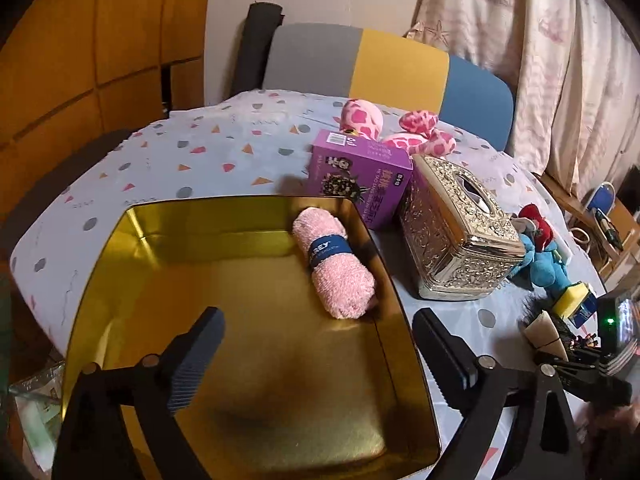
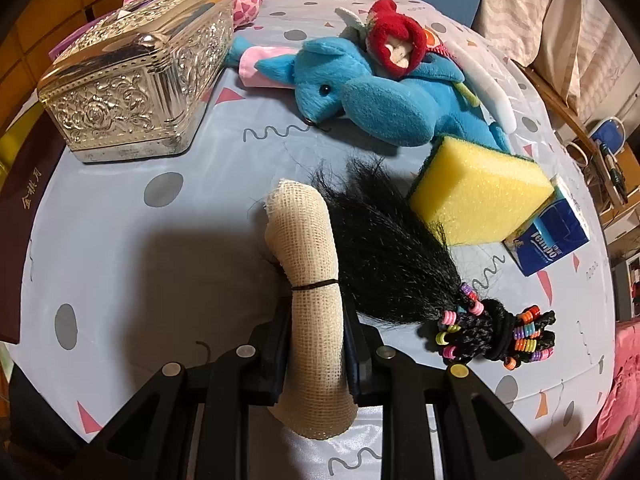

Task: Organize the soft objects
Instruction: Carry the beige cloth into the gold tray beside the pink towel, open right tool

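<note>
In the left wrist view, the left gripper (image 1: pixel 316 354) is hanging over the gold tin (image 1: pixel 132 264) that is filling the lower left and centre of the frame, its jaws standing wide apart with nothing between them; one finger is showing over the tin's floor, the other over the tin's right wall. A rolled pink towel (image 1: pixel 334 266) with a dark blue band is lying inside the tin, resting against its right wall. Just beyond the tin's upper right corner a purple box (image 1: pixel 360 176) is standing on the tabletop (image 1: pixel 168 160), with a pink spotted plush (image 1: pixel 400 128) lying behind it, and to its right an embossed silver tissue box (image 1: pixel 456 232) is sitting near the tin. In the right wrist view, the same tissue box is occupying the upper left, a blue plush elephant (image 2: pixel 376 96) is lying in the upper centre with a small red plush (image 2: pixel 394 42) resting on it, and a yellow sponge (image 2: pixel 476 196) is leaning on a blue tissue packet (image 2: pixel 556 240) at the right. At the bottom centre the right gripper (image 2: pixel 318 344) is gripping a beige gauze roll (image 2: pixel 308 280), its jaws closed tightly on the roll's lower half, while a black hair bundle (image 2: pixel 384 248) with coloured beads is lying just beside the roll on the right
</note>
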Demonstrator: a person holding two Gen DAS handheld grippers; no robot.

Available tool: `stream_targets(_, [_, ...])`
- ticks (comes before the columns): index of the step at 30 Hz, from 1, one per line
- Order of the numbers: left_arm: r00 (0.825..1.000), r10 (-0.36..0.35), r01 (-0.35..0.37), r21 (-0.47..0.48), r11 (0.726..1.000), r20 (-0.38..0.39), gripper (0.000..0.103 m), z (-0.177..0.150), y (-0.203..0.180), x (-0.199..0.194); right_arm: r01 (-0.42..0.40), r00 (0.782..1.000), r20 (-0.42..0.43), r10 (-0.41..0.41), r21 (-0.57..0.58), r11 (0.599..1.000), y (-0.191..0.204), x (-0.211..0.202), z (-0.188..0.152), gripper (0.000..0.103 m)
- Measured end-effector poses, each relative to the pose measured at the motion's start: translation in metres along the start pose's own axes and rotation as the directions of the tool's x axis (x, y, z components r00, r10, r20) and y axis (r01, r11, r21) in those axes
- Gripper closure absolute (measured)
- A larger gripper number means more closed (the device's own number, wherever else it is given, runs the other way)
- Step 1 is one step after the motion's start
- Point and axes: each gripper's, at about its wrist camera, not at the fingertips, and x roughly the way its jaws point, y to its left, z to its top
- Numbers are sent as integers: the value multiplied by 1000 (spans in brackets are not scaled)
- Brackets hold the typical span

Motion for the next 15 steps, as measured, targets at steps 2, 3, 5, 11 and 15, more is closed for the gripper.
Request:
stream_targets(2, [1000, 28, -28, -8, 1000, 12, 1, -2, 4, -7, 16, 1000, 8, -16, -8, 1000, 5, 0, -2, 81])
stream_targets(3, [999, 35, -35, -9, 999, 15, 0, -4, 6, -10, 23, 1000, 12, -23, -13, 1000, 7, -1, -3, 81])
stream_targets(5, [999, 47, -46, -20, 999, 13, 0, -7, 10, -12, 30, 999, 18, -30, -16, 999, 11, -1, -5, 82])
stream_targets(11, [996, 88, -88, -36, 995, 2, 0, -13, 21, -16, 34, 999, 24, -34, 9, 999, 20, -5, -13, 84])
stream_targets(15, [992, 130, -130, -44, 991, -2, 0, -16, 28, -18, 17, 1000, 20, -17, 24, 1000, 27, -11, -17, 85])
